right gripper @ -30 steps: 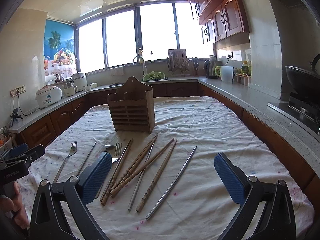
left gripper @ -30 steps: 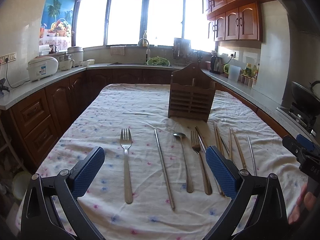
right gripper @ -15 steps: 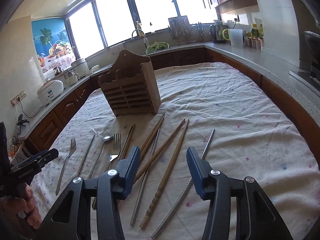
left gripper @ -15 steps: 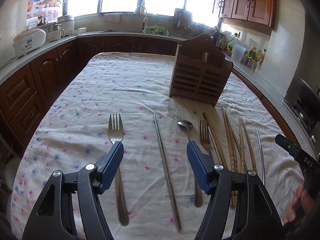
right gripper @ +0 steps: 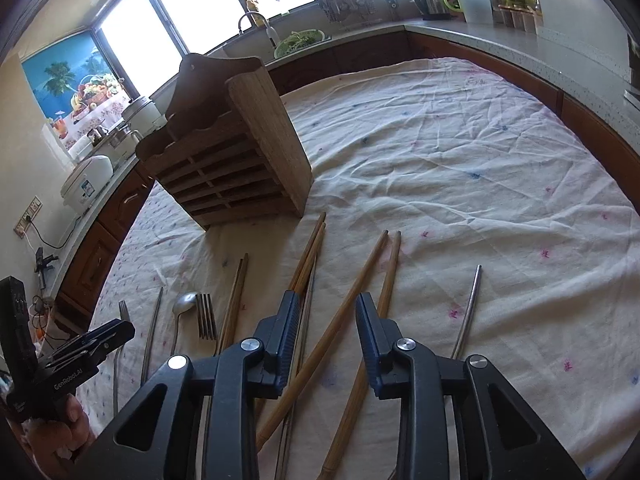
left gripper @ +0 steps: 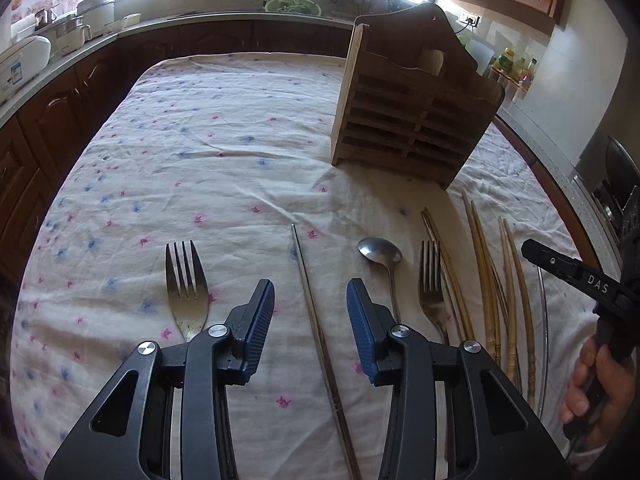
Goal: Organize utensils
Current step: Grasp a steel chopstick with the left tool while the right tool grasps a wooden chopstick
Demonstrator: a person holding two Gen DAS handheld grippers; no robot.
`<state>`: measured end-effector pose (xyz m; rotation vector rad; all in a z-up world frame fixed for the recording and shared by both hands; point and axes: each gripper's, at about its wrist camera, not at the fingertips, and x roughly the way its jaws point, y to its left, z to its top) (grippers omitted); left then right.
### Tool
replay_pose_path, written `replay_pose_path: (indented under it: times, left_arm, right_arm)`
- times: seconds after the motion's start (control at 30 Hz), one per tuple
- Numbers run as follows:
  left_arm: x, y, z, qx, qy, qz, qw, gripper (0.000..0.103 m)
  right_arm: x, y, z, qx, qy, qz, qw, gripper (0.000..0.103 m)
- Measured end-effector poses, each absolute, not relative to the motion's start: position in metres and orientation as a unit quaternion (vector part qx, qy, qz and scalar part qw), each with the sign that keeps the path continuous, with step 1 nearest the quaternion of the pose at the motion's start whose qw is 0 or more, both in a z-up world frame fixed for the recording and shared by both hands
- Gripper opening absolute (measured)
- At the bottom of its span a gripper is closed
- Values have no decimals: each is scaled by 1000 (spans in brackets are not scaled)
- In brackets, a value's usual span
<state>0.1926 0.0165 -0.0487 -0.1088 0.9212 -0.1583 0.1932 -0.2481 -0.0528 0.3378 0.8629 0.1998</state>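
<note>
A wooden utensil holder stands upright on the clothed table; it also shows in the right wrist view. My left gripper is open and empty, low over a metal chopstick that lies between its fingers. A fork lies to its left; a spoon and a second fork lie to its right. My right gripper is open and empty, low over wooden chopsticks. A metal chopstick lies to its right.
A flowered white cloth covers the table. Several more wooden chopsticks lie at the table's right side. Kitchen counters with a rice cooker and a sink run around the table. The other gripper shows at each view's edge.
Both grippers have moved down and forward toward the utensils and their jaws have narrowed. The left one has come over the metal chopstick, the right one over the wooden chopsticks.
</note>
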Motion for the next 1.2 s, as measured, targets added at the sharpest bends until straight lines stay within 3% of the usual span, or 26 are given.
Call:
replay_pose_path:
  times: [0.17,0.27,0.47,0.6,0.87,1.2]
  left_arm:
    - [212,14,-58,-38,466,-77,881,29]
    - [222,13,-65,-36,481,-79,872,25]
    - [234,3,-68,-16,489,-79,868,23]
    - [238,-6,-70,19,484,-76,872,7]
    - [230,3,-61,-9,470,-97,877,4]
    - [194,20,-5,-53,412,-127,901,4]
  right_arm:
    - [218,-250,-67,168,441,85,877,21]
    - [229,-254,-72,165,449,70,875,13]
    - [251,-247,-71,125,454,62,880,13]
    - [257,-234,-71,77,449,56,889,10]
    - [244,-237,-61,117,438,89,887,5]
    - [210,-240,-8,146,384,131,902,5]
